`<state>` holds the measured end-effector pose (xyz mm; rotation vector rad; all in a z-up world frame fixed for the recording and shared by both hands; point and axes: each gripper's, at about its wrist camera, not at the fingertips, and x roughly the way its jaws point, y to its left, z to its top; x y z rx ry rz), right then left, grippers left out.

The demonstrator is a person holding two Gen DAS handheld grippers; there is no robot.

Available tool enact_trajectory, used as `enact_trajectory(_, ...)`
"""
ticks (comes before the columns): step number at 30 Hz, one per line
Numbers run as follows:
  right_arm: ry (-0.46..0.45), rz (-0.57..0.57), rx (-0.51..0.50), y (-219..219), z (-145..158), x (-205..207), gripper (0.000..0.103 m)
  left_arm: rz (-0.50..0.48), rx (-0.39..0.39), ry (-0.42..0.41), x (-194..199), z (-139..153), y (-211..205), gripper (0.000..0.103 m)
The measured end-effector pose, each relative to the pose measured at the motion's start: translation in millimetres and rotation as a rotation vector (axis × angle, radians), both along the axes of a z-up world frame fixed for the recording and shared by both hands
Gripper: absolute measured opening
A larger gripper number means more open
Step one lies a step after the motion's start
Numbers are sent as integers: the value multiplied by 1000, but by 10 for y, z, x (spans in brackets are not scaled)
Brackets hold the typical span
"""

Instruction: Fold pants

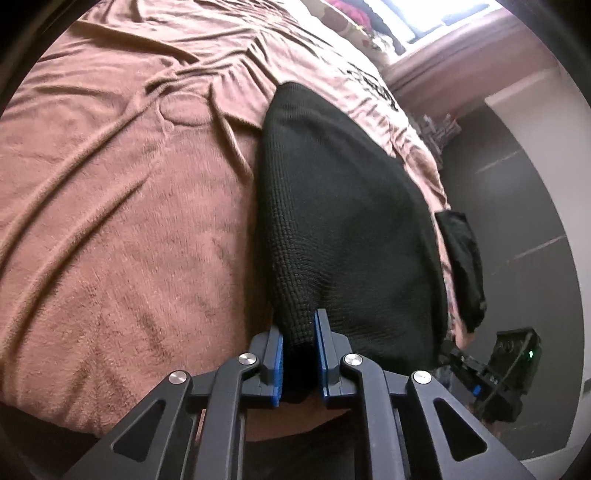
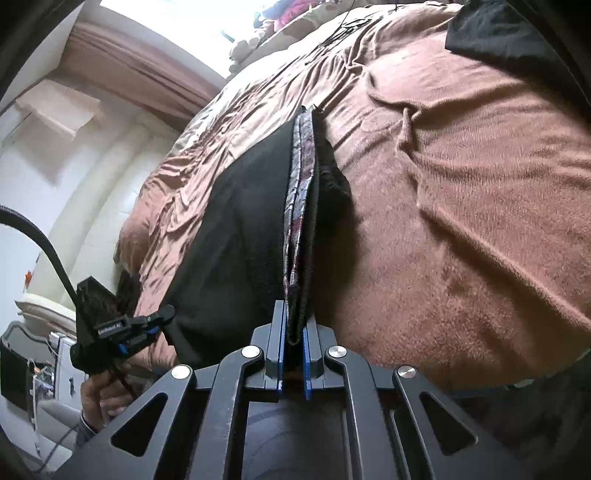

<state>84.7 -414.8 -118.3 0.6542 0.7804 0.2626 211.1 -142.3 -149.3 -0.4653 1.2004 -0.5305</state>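
The left tool has its blue pads pressed on a bunched corner of the black waffle-knit pants, jaws narrow with the cloth between them. The right tool is clamped nearly closed on the opposite edge of the same garment, where a grey patterned inner lining shows along the fold. Between the two tools the pants stretch out flat on the bed, over a brown plush blanket creased with wrinkles. In the right wrist view the left tool sits at the lower left, a hand holding it. Beyond the bed's far end stand a pink curtain and a bright window.
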Motion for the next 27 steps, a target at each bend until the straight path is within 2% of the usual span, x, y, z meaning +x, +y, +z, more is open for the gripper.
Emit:
enact_trajectory(2,29,-6,-5,-10,-69,14,6,-8,32,7,-6,-21,-23,22)
enact_trajectory(3,34,-9,-4,-14,-77,9,8,-8,41,2,-12,-17,-1,27)
enact_trajectory(5,16,-10,-6,-30,-19,-17,9,-2,56,-12,-2,16,49,34)
enact_trajectory(6,-10,-6,-14,-46,50,-30,14,6,68,-21,8,40,84,39)
enact_trajectory(8,-47,-11,-37,-74,163,-45,40,19,76,-36,30,82,143,41)
enact_trajectory(9,-75,-21,-46,-98,233,-50,63,27,74,-43,60,116,166,41)
enact_trajectory(10,-105,-30,-51,-123,291,-56,69,31,71,-47,66,130,182,41)
enact_trajectory(11,-133,-37,-56,-152,364,-43,69,35,69,-52,82,151,192,41)
enact_trajectory(18,-166,-7,-57,-244,588,292,69,44,68,-79,230,230,152,42)
enact_trajectory(24,-129,38,-34,-223,568,755,69,43,57,-72,358,193,61,42)
enact_trajectory(27,-108,59,-16,-215,545,1021,65,43,53,-69,416,168,21,42)
